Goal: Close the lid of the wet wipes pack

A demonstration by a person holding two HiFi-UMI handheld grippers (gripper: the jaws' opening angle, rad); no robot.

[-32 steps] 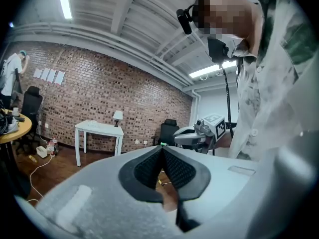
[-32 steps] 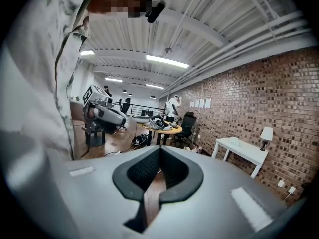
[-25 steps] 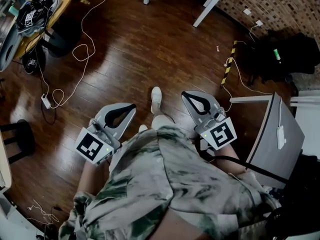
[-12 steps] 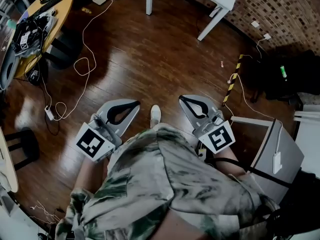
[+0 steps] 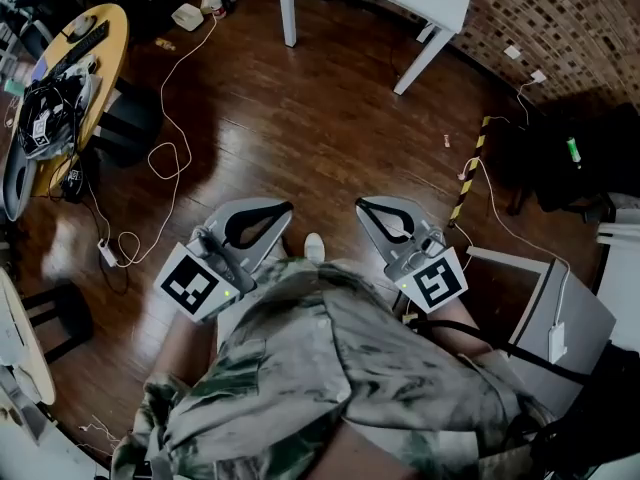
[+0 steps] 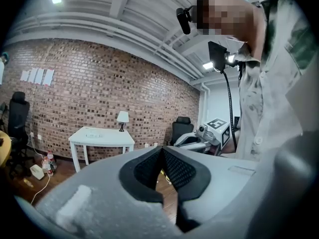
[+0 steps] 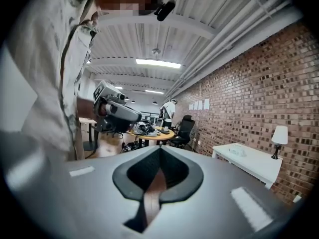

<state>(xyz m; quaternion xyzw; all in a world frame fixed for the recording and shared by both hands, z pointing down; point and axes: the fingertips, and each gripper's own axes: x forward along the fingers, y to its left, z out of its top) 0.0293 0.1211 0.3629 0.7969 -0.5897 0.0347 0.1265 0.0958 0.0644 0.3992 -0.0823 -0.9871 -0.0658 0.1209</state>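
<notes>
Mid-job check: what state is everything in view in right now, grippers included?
Left gripper: shut, empty.
Right gripper: shut, empty.
Lamp: upright on the white table.
Ceiling light: on.
Wipes pack: not in view.

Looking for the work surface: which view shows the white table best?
The left gripper view: the white table shows top and legs, side-on. The head view cuts off its top at the frame edge; the right gripper view shows only its tabletop.
</notes>
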